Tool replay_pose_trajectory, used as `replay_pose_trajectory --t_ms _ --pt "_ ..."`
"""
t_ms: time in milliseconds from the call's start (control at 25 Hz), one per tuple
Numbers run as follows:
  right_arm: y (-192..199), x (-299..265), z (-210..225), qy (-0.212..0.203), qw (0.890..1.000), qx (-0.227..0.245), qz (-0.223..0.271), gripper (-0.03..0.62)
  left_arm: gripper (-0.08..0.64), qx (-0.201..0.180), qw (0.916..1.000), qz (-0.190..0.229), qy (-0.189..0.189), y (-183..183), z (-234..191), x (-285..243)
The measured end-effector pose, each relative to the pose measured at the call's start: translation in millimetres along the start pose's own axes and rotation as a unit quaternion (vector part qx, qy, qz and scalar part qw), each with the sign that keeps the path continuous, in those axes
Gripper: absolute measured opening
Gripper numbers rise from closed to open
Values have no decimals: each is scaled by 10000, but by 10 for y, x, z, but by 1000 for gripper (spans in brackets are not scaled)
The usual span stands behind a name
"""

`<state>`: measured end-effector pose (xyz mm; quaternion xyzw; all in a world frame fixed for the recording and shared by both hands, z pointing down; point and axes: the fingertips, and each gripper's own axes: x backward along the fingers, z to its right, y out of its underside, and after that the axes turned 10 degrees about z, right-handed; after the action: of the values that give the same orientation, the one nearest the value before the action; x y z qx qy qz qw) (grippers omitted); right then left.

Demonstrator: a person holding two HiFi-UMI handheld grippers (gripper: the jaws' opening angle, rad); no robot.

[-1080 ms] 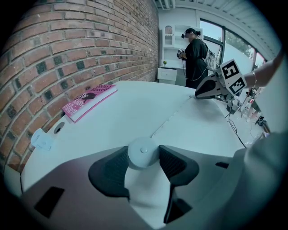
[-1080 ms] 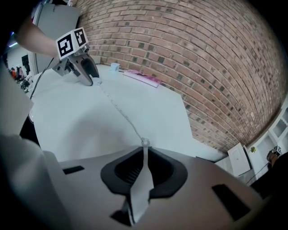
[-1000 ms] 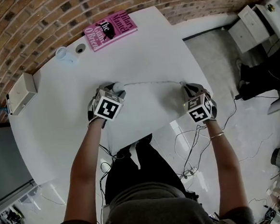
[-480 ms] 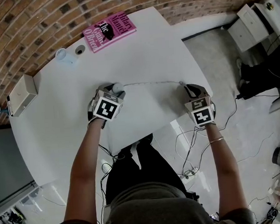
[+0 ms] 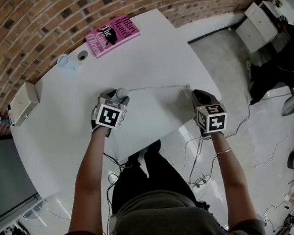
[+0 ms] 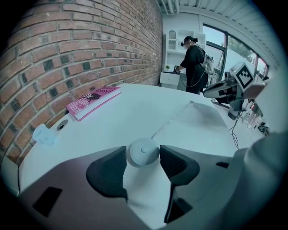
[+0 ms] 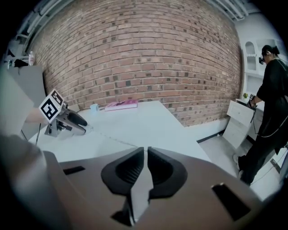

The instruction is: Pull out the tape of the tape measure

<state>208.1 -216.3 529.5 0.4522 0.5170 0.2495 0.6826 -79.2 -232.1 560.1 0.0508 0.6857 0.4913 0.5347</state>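
A small round white tape measure (image 6: pixel 143 152) rests on the white table (image 5: pixel 147 53), and my left gripper (image 5: pixel 120 95) is shut on its case, one pad on each side. Its thin tape (image 5: pixel 157 87) lies drawn out to the right across the table, ending close to the tip of my right gripper (image 5: pixel 192 91). In the left gripper view the tape's end (image 6: pixel 192 102) sits a little short of the right gripper (image 6: pixel 204 93). The right jaws are closing, with only a narrow slit left between the pads (image 7: pixel 130 173). I see no tape in that slit.
A pink book (image 5: pixel 112 33) lies at the table's far edge by the brick wall, with a small pale-blue object (image 5: pixel 63 60) and a cable hole (image 5: pixel 83 55) to its left. A white box (image 5: pixel 23 101) stands far left. A person (image 6: pixel 193 63) stands beyond the table's right edge near a white cabinet (image 5: pixel 256 27).
My right gripper has turned and drawn back slightly towards me, away from the tape's end. The left gripper and the tape measure have stayed put.
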Motion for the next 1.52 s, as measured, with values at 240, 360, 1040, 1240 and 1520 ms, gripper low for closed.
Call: replay_pose_trajectory --t_ms 240,360,1040,1240,1520 --pt "-145 142 -148 11 9991 -266 340 25 232 337 9982 432 -230 -70 -19 141" --pt "-241 199 -224 8 9979 -377 520 15 216 541 9956 678 -348 -134 -19 248" --pt "-952 580 -884 -391 9836 -568 1667 5 70 1172 9658 2082 -1010 -564 -132 966" --pt "-1071 669 -1042 -478 9792 -674 1853 3 42 1237 9571 2354 -1148 -627 -122 1129" --pt "-1216 729 -1213 -591 9760 -582 2013 2 37 1334 9480 2609 -1246 -654 -150 1356"
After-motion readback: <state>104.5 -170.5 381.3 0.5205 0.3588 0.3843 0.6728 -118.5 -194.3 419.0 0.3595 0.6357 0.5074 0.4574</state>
